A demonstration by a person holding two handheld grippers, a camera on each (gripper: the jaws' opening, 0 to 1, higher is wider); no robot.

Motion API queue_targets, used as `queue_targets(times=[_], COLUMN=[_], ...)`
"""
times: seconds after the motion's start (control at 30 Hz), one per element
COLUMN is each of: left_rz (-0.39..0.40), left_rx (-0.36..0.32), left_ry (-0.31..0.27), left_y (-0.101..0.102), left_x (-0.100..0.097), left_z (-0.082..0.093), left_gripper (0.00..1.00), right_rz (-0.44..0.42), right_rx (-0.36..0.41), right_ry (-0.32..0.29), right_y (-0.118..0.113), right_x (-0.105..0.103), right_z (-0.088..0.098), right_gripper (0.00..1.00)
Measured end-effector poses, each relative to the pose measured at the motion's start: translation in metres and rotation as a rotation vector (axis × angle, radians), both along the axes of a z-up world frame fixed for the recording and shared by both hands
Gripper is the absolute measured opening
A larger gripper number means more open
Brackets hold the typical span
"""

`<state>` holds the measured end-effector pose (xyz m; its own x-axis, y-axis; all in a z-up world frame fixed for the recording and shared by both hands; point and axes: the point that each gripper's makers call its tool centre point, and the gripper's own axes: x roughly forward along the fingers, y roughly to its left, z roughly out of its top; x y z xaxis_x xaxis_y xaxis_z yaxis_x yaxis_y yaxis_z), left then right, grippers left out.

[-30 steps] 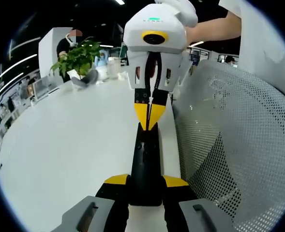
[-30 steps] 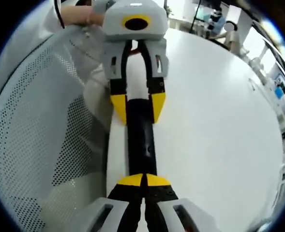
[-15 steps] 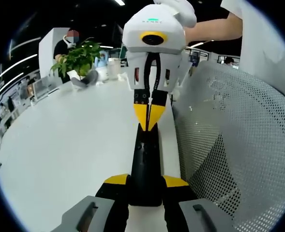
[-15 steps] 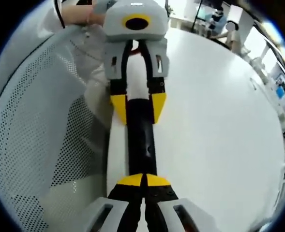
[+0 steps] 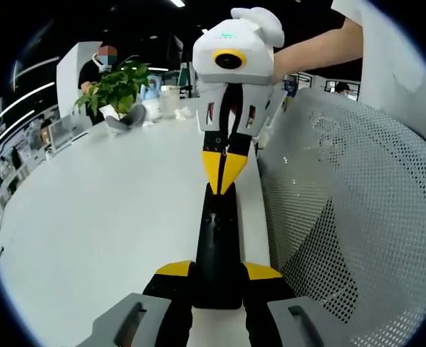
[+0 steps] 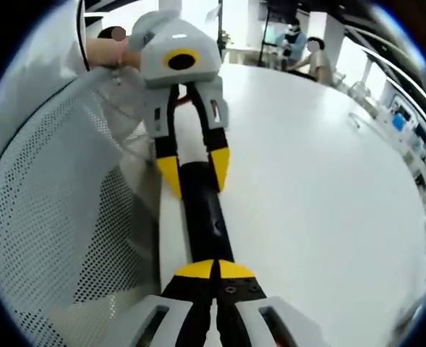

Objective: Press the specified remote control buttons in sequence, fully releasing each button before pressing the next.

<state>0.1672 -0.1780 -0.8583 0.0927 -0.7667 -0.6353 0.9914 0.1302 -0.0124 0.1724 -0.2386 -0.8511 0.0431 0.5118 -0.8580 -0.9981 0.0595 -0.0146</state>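
A broad white table [image 5: 90,217] spreads across the left gripper view, and its far end is busy: a leafy green potted plant [image 5: 115,87], with a clear cup [image 5: 169,97] just beside it. A white perforated mesh chair back [image 5: 357,217] curves along the table's edge. Over in the right gripper view, the same mesh panel [image 6: 46,202] runs beside the table [image 6: 321,188], and seated people [image 6: 307,54] are at the far side.
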Motion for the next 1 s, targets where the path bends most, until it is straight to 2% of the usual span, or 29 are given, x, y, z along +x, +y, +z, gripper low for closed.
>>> queue_targets(times=[0.23,0.4,0.47,0.5,0.67,0.83,0.9,1.0], left_rz=[0.005,0.004,0.002,0.001,0.0,0.0,0.0,-0.001], left_rx=[-0.001,-0.001,-0.002,-0.001,-0.003,-0.005,-0.005,-0.003], left_ry=[0.002,0.003,0.005,0.005,0.006,0.007,0.007,0.007], left_y=[0.0,0.0,0.0,0.0,0.0,0.0,0.0,0.0], left_x=[0.0,0.0,0.0,0.0,0.0,0.0,0.0,0.0], left_z=[0.0,0.0,0.0,0.0,0.0,0.0,0.0,0.0], left_gripper=[0.25,0.25,0.25,0.25,0.25,0.25,0.25,0.25], right_rz=[0.011,0.027,0.049,0.08,0.094,0.139,0.136,0.071], right_rx=[-0.011,0.002,-0.012,-0.064,-0.064,-0.108,-0.118,-0.108], right_ry=[-0.003,0.003,-0.004,-0.018,-0.02,-0.048,-0.055,-0.06], right_y=[0.003,0.013,0.016,0.011,0.012,0.013,0.014,0.013], right_x=[0.0,-0.001,-0.002,-0.002,-0.001,-0.002,-0.002,0.0], right_z=[0.001,0.004,0.001,-0.004,-0.001,-0.002,-0.003,-0.003], right_gripper=[0.0,0.0,0.0,0.0,0.0,0.0,0.0,0.0])
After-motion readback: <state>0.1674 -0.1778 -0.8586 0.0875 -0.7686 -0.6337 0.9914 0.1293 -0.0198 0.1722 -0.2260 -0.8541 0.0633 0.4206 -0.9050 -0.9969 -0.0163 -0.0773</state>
